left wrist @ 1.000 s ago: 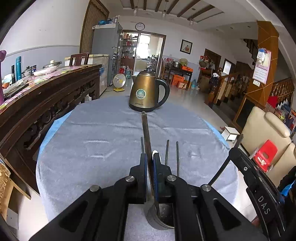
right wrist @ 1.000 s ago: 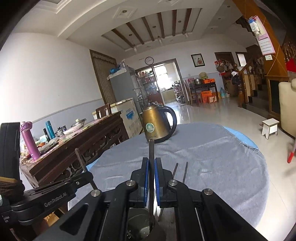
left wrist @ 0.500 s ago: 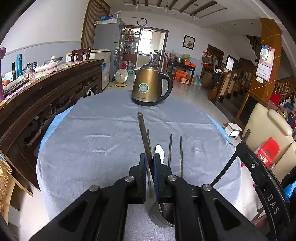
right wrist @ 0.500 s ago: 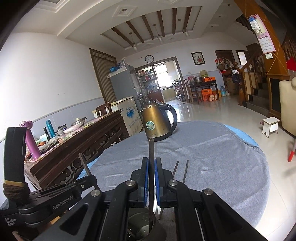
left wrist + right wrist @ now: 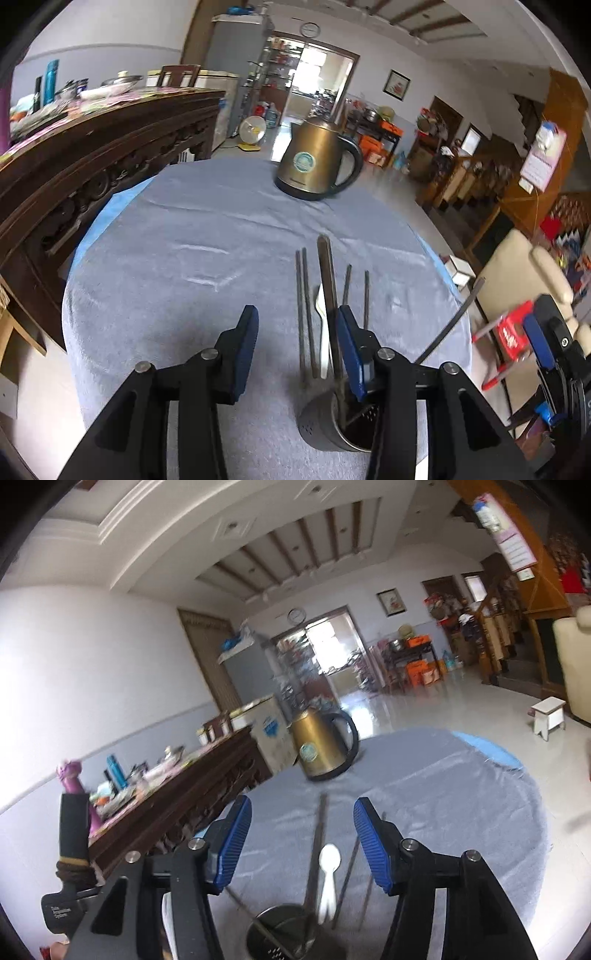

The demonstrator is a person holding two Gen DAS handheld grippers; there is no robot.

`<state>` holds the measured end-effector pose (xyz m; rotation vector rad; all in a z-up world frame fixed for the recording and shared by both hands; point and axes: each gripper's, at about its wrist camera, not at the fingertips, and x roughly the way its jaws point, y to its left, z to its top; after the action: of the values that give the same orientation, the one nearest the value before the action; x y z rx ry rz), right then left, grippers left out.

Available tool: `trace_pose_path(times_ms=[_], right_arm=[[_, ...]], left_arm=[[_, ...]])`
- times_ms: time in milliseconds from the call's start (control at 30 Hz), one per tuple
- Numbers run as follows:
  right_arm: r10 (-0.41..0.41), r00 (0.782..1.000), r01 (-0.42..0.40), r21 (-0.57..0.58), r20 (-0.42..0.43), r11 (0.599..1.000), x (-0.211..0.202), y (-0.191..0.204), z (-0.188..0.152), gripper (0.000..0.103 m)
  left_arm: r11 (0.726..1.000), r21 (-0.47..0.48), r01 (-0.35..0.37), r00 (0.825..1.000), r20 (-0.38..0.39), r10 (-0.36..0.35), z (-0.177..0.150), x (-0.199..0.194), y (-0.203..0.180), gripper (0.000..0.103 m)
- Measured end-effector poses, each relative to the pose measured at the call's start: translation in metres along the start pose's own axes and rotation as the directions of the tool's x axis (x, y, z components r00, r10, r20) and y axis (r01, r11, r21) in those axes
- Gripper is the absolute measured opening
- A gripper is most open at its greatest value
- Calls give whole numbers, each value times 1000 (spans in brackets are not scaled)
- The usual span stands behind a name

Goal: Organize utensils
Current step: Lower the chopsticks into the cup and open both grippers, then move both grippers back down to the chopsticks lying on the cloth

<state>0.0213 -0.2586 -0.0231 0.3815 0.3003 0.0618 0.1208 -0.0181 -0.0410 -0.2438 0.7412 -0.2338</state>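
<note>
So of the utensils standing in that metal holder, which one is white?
The plastic spoon, bowl end up, in the perforated metal holder. Every other utensil there is a dark metal stick or flat handle, such as the tall flat one beside it.

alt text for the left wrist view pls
Left gripper, jaws opening and gripping nothing, above a metal holder of upright utensils on a grey tablecloth. A gold kettle stands at the far edge.

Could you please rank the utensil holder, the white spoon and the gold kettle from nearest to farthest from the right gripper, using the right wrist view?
1. Utensil holder, just below the opening right gripper.
2. White spoon, standing in the holder.
3. Gold kettle, at the table's far edge.
</note>
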Motion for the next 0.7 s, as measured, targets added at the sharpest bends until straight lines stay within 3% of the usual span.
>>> trace_pose_path(times_ms=[233,700], right_arm=[[-67,997,72,124,-45,990,13,-39,1,62],[-107,990,120,167,-89,979,15,-58,-5,62]], left_arm=[[998,-41,50,999,1,-50,2,1,12,50],[982,67,179,984,-23,-178,-5,-13,-18,62]])
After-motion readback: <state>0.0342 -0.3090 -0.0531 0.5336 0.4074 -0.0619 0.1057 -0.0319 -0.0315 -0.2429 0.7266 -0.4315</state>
